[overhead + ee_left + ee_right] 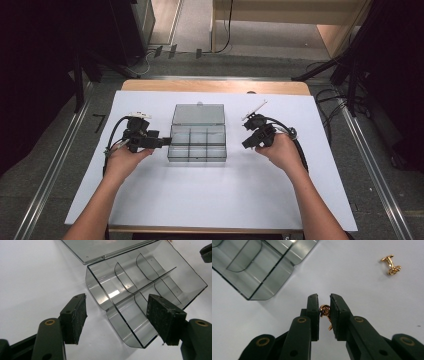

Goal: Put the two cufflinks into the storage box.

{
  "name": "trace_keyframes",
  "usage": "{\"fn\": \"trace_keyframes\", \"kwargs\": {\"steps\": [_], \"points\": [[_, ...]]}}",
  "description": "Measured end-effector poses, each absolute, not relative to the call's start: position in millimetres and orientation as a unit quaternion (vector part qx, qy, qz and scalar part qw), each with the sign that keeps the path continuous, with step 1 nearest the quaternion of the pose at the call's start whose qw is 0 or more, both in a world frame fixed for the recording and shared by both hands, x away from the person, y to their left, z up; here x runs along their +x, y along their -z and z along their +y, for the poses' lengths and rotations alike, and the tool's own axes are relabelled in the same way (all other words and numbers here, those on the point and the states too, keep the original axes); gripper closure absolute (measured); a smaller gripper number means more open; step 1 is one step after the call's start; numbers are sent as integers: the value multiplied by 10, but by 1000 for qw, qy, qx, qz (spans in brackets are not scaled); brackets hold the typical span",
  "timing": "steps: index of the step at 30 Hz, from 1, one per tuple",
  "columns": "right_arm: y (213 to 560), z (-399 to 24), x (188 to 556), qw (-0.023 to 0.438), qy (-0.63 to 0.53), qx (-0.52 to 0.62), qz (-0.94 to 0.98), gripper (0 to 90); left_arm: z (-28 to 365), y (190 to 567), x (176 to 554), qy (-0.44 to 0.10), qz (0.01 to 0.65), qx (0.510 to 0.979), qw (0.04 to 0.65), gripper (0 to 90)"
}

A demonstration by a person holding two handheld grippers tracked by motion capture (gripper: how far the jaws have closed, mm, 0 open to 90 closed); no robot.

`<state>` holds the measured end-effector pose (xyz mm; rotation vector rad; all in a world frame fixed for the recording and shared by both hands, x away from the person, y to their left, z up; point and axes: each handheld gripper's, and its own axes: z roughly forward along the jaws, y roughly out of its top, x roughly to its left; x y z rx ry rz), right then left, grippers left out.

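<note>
The right tool (324, 311) pinches a gold cufflink (325, 310); the left tool (116, 320) stands released, straddling the clear box's (140, 290) corner on the bench (250, 185).

Left gripper (162, 141): held in the left hand (122, 161), level, jaws pointing right and standing wide apart. Right gripper (246, 144): held in the right hand (282, 150), tilted down toward the left, jaws nearly closed, pinching something small between the pads. Both forearms bare.

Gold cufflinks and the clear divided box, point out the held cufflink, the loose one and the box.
held gold cufflink (325, 311), right gripper view, its knotted head between the pads
loose gold cufflink (391, 265), right gripper view, its middle
clear divided box (100, 287), left gripper view, near wall
</note>
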<state>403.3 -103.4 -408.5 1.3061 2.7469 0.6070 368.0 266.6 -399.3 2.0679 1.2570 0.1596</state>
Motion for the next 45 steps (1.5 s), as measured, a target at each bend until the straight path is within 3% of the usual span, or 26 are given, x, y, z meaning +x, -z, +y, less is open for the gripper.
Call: {"fn": "trace_keyframes", "kwargs": {"steps": [22, 45], "points": [[3820, -755, 3914, 18, -225, 387, 894, 802, 2734, 3988, 3586, -71, 490, 797, 346, 338], [3817, -381, 3897, 10, -232, 355, 905, 803, 2848, 4011, 3485, -76, 500, 790, 346, 338]]}}
